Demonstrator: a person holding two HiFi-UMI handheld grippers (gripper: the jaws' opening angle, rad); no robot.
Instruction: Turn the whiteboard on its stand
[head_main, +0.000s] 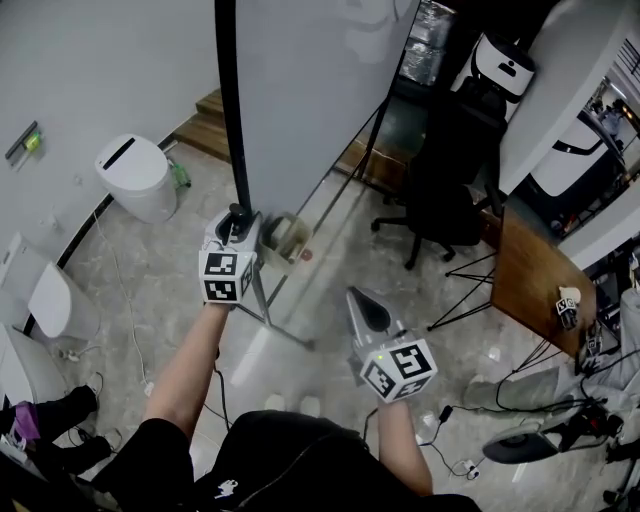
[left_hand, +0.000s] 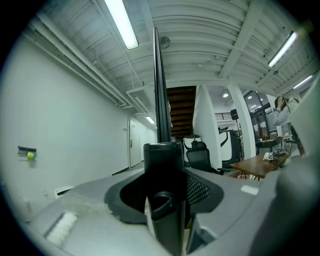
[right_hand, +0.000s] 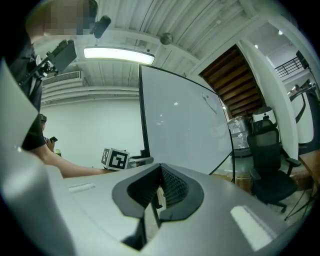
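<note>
Two tongs | left tongs (head_main: 238, 226) clamped on whiteboard edge (head_main: 228, 100) | right tongs (head_main: 360, 300) together, empty, alongside | swing your clamped edge slowly, squarely.

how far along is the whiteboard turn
Early, it seems. Done: the left hand-held gripper is at the whiteboard, on its black frame. In hand: its jaws are closed on that frame. The right hand-held gripper is shut, empty and clear of the whiteboard. Left: the turn itself; whether any of it is done I can't tell.
</note>
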